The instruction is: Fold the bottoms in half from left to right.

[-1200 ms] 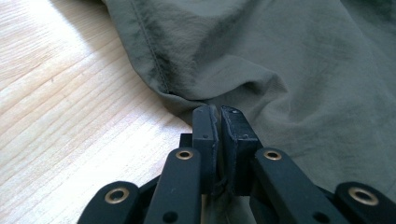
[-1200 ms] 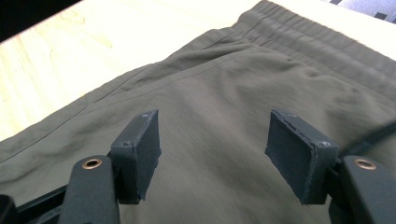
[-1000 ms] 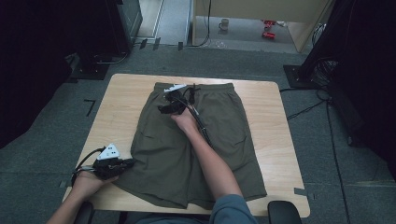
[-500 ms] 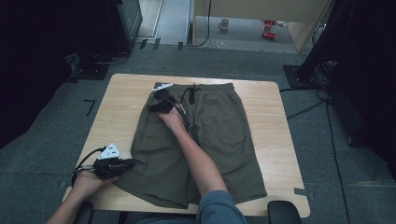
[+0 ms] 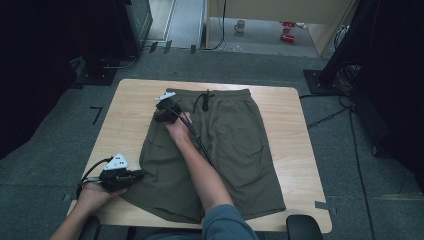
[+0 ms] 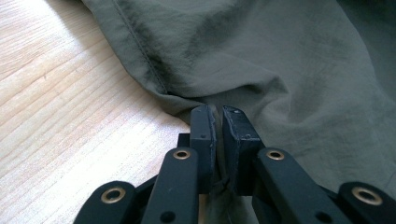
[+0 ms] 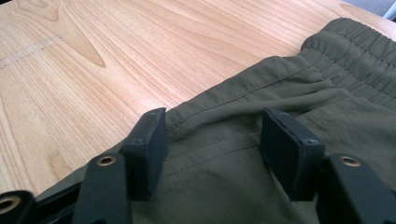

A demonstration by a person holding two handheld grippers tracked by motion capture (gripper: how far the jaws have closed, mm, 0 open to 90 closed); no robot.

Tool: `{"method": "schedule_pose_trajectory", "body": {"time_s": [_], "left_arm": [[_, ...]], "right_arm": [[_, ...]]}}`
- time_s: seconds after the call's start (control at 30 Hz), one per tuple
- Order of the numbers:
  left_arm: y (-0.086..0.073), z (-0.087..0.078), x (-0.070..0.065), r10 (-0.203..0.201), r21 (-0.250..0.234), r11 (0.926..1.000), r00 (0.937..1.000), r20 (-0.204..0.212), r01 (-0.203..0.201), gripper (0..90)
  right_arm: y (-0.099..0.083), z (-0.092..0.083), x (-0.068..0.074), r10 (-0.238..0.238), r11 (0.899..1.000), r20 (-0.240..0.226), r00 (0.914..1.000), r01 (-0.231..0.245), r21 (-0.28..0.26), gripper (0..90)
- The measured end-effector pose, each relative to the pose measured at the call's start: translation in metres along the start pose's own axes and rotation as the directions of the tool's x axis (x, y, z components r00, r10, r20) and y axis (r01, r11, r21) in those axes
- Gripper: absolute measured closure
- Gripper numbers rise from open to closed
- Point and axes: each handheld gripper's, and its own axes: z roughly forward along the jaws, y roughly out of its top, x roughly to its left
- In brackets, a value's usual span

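The pale wooden desk (image 5: pixel 125 120) carries a pair of olive-green fabric shorts (image 5: pixel 235 145), spread flat with the elastic waistband at the far edge and both legs pointing toward me. They lie about in the middle of the desk, the black drawstring (image 5: pixel 202 100) knotted at the waist.

My left tool (image 5: pixel 137 175) sits at the near left corner of the shorts, clenched on the hem of the left leg; in the left gripper view the cloth is pinched between its two black pads (image 6: pixel 205 135) and bunches up just ahead of them.

My right tool (image 5: pixel 162 111) has crossed over to the left side seam, just below the waistband. Its jaws have just been closing, but they stand apart, with the fabric edge lying between the pads (image 7: pixel 149 144) and not yet pressed, so I count it as released.

As I judge it, the fold has hardly begun: one corner is secured and the shorts are wholly unfolded. Left to do are pinching the upper left edge, lifting that side and laying it over the right half.
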Motion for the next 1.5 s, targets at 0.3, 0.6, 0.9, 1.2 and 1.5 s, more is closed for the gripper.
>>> {"method": "schedule_pose_trajectory", "body": {"time_s": [0.3,0.6,0.9,1.2,1.5], "left_arm": [[0.002,0.001,-0.001,-0.001,0.008,1.0,0.9999,-0.01,0.002,84.8],[0.007,-0.004,-0.001,-0.029,0.006,0.9996,0.9996,0.002,0.029,89.3],[0.026,-0.025,-0.014,-0.007,-0.128,0.9917,0.9996,0.027,0.01,89.6],[0.061,-0.042,-0.033,0.016,-0.194,0.981,0.9944,0.105,0.005,89.6],[0.102,-0.031,-0.057,0.084,-0.216,0.975,0.9856,0.147,-0.051,89.3]], "right_arm": [[-0.001,-0.002,0.0,0.012,1.0,0.02,0.9997,-0.012,-0.012,60.0],[-0.002,-0.003,0.005,-0.007,1.0,0.033,0.9994,0.007,-0.016,86.8],[0.018,-0.028,-0.015,0.065,0.998,-0.034,0.9973,-0.065,-0.002,87.5],[0.036,-0.069,-0.037,0.079,0.996,-0.073,0.9942,-0.081,-0.03,87.3],[0.04,-0.114,-0.068,0.102,0.994,-0.077,0.9918,-0.105,-0.034,87.3]]}}
